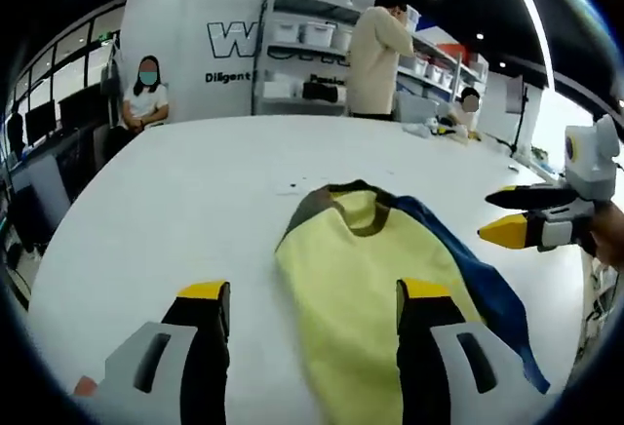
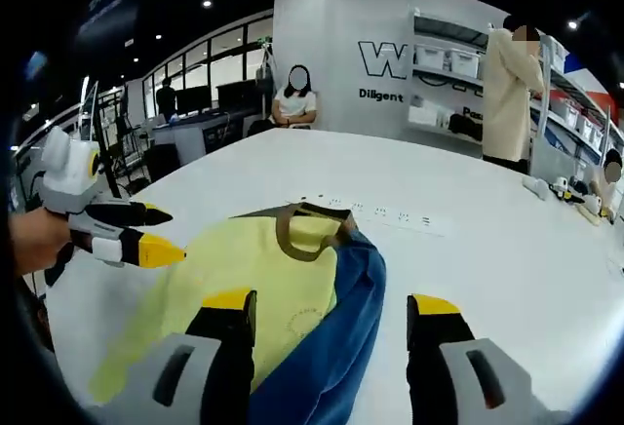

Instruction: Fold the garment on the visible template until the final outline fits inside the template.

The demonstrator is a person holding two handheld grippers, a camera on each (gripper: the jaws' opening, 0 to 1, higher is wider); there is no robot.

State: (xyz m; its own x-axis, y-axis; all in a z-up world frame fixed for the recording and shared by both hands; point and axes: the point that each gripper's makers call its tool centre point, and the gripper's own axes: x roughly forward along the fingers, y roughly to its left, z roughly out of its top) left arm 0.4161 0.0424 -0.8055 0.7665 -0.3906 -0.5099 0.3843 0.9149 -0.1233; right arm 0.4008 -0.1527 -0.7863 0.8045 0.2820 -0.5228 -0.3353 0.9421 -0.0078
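Hovering: left hand-held gripper (image 1: 312,293) and right hand-held gripper (image 2: 331,303) both open, empty | garment (image 1: 375,289) lies partly folded on near bench (image 1: 175,191) | light, limp, likely slippery | pinch blue edge or hem.

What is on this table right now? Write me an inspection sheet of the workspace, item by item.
Surface: white table, mostly bare.
Job's things: yellow garment lying flat with a brown neck trim and a blue sleeve along one side; no template outline can be made out.
Clutter: small items at the table's far edge, too small to identify.
Grippers: left gripper open, over the garment; right gripper open, over the blue sleeve.
Cables: nothing seen.
Surroundings: shelving with bins, a seated person by the wall, a standing person at the shelves, a lettered wall.
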